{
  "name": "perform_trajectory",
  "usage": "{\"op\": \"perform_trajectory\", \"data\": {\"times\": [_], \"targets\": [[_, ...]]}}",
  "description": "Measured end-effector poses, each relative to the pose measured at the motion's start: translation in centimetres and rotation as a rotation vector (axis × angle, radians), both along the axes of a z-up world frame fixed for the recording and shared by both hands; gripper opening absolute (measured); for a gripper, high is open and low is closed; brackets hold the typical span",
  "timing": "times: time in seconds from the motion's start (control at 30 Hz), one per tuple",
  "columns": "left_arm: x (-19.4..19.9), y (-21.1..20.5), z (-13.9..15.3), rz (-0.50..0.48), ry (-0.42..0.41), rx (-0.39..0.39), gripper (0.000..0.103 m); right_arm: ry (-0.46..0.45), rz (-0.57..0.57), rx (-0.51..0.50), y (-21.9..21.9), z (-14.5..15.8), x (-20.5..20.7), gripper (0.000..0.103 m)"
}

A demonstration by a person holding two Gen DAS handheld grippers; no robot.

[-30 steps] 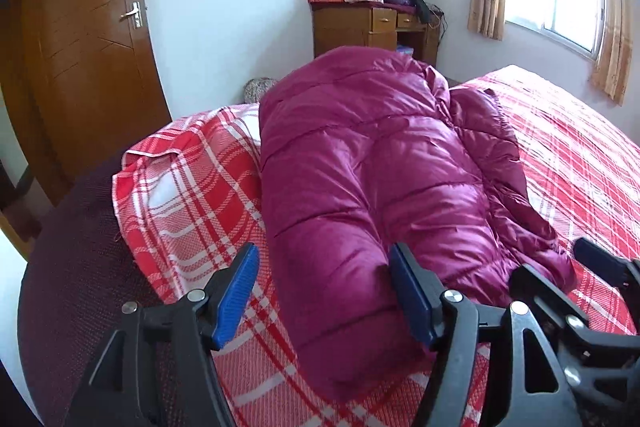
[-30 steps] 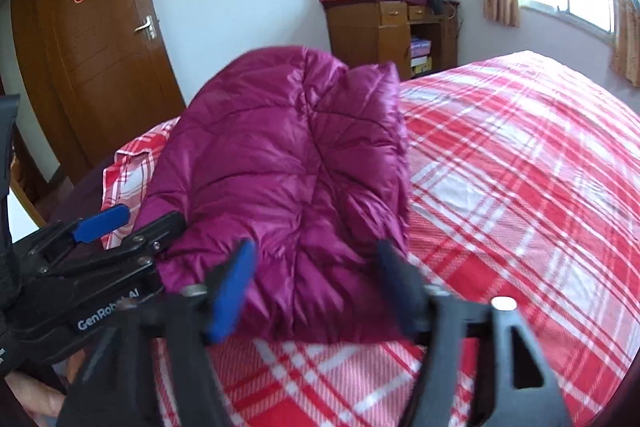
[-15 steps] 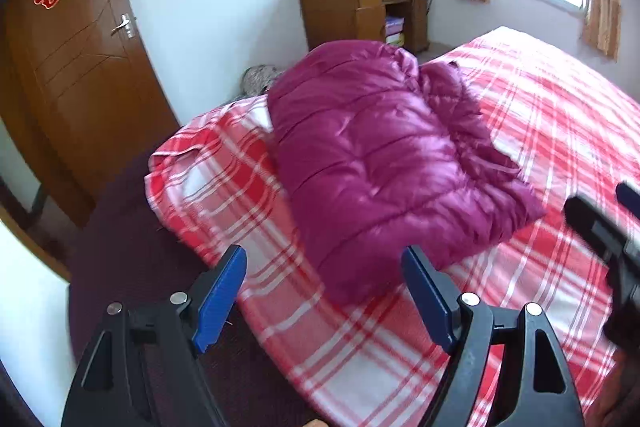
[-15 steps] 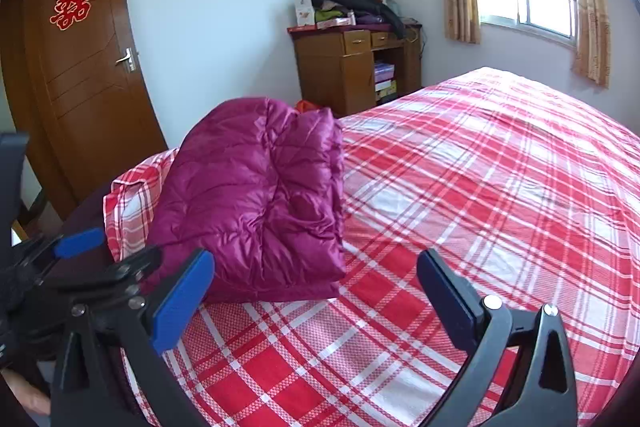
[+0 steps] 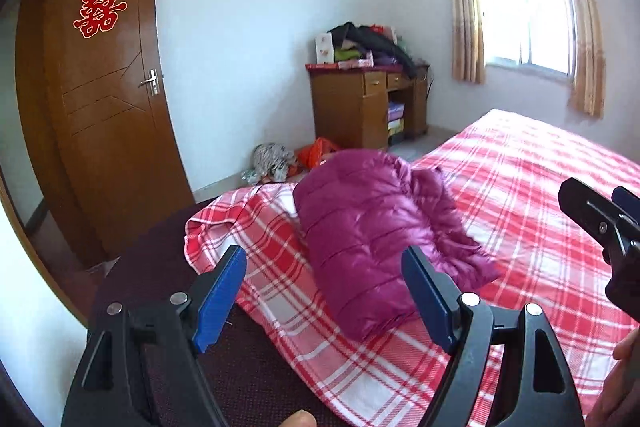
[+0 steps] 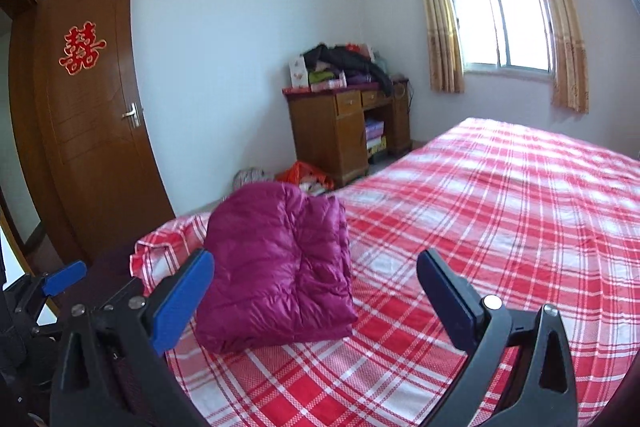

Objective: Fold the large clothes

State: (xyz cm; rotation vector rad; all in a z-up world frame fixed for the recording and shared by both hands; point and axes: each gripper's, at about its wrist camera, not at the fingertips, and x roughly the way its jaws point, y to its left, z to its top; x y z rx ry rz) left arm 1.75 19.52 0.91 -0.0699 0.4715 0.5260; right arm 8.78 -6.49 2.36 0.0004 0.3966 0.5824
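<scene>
A magenta puffer jacket (image 5: 372,231) lies folded into a thick bundle on the red-and-white plaid bedsheet (image 5: 520,195), near the bed's near left corner. My left gripper (image 5: 324,291) hangs open above and short of it, with nothing between its blue pads. In the right wrist view the same jacket (image 6: 280,267) rests on the sheet (image 6: 500,211), and my right gripper (image 6: 316,291) stands wide open, raised clear of the cloth. Part of the right gripper (image 5: 608,227) shows at the left view's right edge. The left gripper's tip (image 6: 64,277) shows at the right view's left edge.
A brown door (image 5: 104,115) with a red paper cutting stands at the left. A wooden desk (image 5: 360,103) piled with clothes sits by the far wall, bags (image 5: 296,159) on the floor beside it. A curtained window (image 5: 524,23) is at the right. Dark mattress edge (image 5: 160,267) shows past the sheet.
Both grippers let go of the jacket's near edge, opened wider, and pulled back and up. The folded jacket stays on the bed, now farther away in both views.
</scene>
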Motion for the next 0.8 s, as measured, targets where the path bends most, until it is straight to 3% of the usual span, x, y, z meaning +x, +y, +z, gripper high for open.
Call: {"op": "perform_trajectory", "data": {"times": [0.17, 0.3, 0.8], "targets": [[-0.7, -0.8, 1.3, 0.015, -0.041, 0.063, 0.081, -0.105, -0.040, 0.051, -1.2, 1.8, -1.9, 0.103], [-1.5, -0.7, 2.0, 0.024, -0.078, 0.041, 0.081, -0.165, -0.054, 0.070, -1.5, 2.6, -2.8, 0.103], [-1.5, -1.1, 1.6, 0.031, -0.064, 0.045, 0.081, -0.122, -0.020, 0.056, -0.7, 1.3, -2.6, 0.103]]}}
